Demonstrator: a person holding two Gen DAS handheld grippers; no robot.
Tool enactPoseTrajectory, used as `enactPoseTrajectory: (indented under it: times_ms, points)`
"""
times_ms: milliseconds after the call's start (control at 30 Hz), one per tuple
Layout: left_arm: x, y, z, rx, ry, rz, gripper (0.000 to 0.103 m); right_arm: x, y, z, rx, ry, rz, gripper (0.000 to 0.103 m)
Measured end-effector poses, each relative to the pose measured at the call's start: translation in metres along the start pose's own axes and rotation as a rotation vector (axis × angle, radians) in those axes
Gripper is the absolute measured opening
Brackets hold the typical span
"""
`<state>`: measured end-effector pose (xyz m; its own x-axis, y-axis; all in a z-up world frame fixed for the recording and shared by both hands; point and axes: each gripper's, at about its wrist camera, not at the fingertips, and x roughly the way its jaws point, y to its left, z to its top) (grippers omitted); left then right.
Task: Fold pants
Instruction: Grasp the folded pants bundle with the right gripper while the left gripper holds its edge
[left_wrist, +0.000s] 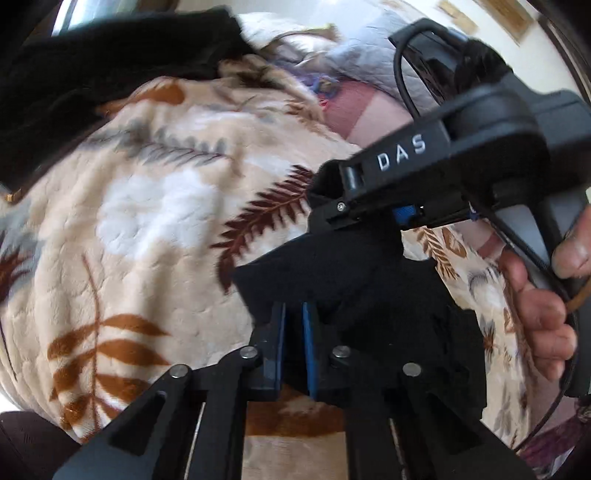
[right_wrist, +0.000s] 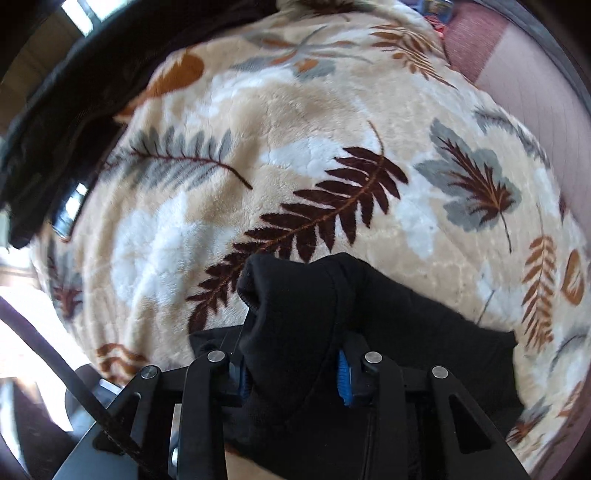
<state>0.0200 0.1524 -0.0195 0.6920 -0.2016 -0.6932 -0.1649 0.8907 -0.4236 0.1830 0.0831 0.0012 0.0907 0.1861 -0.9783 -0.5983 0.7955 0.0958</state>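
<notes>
The black pants hang in my grippers above a beige leaf-print blanket. In the left wrist view my left gripper is shut, its blue pads pinching an edge of the black pants. The right gripper's black body, marked DAS, is close at upper right, held by a hand, with the cloth hanging under it. In the right wrist view my right gripper is shut on a thick bunched fold of the pants, which hides the fingertips.
More black cloth lies at the blanket's far left edge; it also shows in the right wrist view. A pink sheet and grey quilted pillow lie beyond the blanket.
</notes>
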Motion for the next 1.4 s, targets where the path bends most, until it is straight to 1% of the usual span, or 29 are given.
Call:
enactPoseTrajectory:
  times_ms: [33,67,133,200,300,367,500,567,633,667,733,800,833,900,967,1033,1067,1100,1133,1200,1267,1333,1367,1400]
  points:
    - [-0.003,-0.007,0.0,0.025,-0.016,0.002,0.009,-0.003,-0.006,0.002,0.014,-0.015,0.019,0.037]
    - [-0.007,-0.012,-0.001,0.03,-0.025,-0.01,0.009,-0.007,-0.013,0.001,0.024,-0.033,0.032,0.037]
    - [-0.014,-0.02,-0.001,0.025,-0.033,-0.05,0.009,-0.02,-0.028,-0.012,0.052,-0.071,0.073,0.037]
    - [-0.021,-0.031,-0.002,0.031,-0.035,-0.085,0.008,-0.033,-0.035,-0.024,0.078,-0.102,0.102,0.037]
    - [-0.027,-0.056,-0.003,0.063,-0.027,-0.127,0.008,-0.057,-0.041,-0.045,0.116,-0.151,0.142,0.036]
    - [-0.025,-0.082,-0.004,0.109,-0.019,-0.144,0.008,-0.066,-0.054,-0.06,0.146,-0.182,0.166,0.036]
    - [-0.02,-0.134,-0.017,0.202,0.004,-0.181,0.008,-0.079,-0.098,-0.092,0.233,-0.232,0.21,0.036]
    - [-0.026,-0.158,-0.024,0.25,0.02,-0.23,0.009,-0.081,-0.128,-0.113,0.288,-0.253,0.234,0.035]
    - [-0.035,-0.174,-0.032,0.285,0.034,-0.288,0.009,-0.08,-0.162,-0.138,0.362,-0.272,0.28,0.035]
    - [-0.039,-0.18,-0.035,0.304,0.04,-0.311,0.011,-0.08,-0.172,-0.148,0.383,-0.279,0.291,0.035]
    - [-0.048,-0.187,-0.043,0.335,0.062,-0.363,0.018,-0.078,-0.197,-0.17,0.426,-0.3,0.308,0.035]
    - [-0.053,-0.189,-0.048,0.35,0.082,-0.398,0.037,-0.075,-0.22,-0.191,0.46,-0.326,0.326,0.035]
    - [-0.055,-0.189,-0.05,0.355,0.09,-0.401,0.039,-0.073,-0.227,-0.197,0.469,-0.338,0.32,0.035]
    - [-0.053,-0.184,-0.051,0.361,0.094,-0.378,0.04,-0.068,-0.241,-0.209,0.484,-0.357,0.276,0.035]
    - [-0.043,-0.176,-0.048,0.354,0.105,-0.328,0.041,-0.062,-0.254,-0.219,0.479,-0.367,0.179,0.035]
    - [-0.036,-0.166,-0.047,0.317,0.134,-0.312,0.041,-0.06,-0.267,-0.23,0.506,-0.369,0.068,0.037]
    - [-0.031,-0.162,-0.046,0.293,0.149,-0.308,0.042,-0.061,-0.274,-0.238,0.538,-0.38,0.05,0.038]
    - [-0.027,-0.158,-0.044,0.275,0.161,-0.298,0.045,-0.063,-0.281,-0.246,0.56,-0.398,0.056,0.039]
    - [-0.02,-0.156,-0.043,0.266,0.17,-0.277,0.046,-0.072,-0.287,-0.257,0.599,-0.443,0.062,0.039]
    - [-0.01,-0.157,-0.042,0.275,0.175,-0.245,0.046,-0.088,-0.288,-0.269,0.622,-0.514,0.086,0.039]
    - [0.003,-0.16,-0.039,0.281,0.177,-0.216,0.046,-0.099,-0.281,-0.278,0.619,-0.573,0.188,0.039]
    - [0.01,-0.168,-0.038,0.292,0.176,-0.226,0.046,-0.102,-0.269,-0.282,0.605,-0.605,0.286,0.039]
    - [0.015,-0.173,-0.038,0.307,0.175,-0.229,0.049,-0.101,-0.26,-0.284,0.592,-0.629,0.349,0.039]
    - [0.024,-0.179,-0.039,0.332,0.182,-0.215,0.051,-0.097,-0.254,-0.285,0.588,-0.638,0.415,0.039]
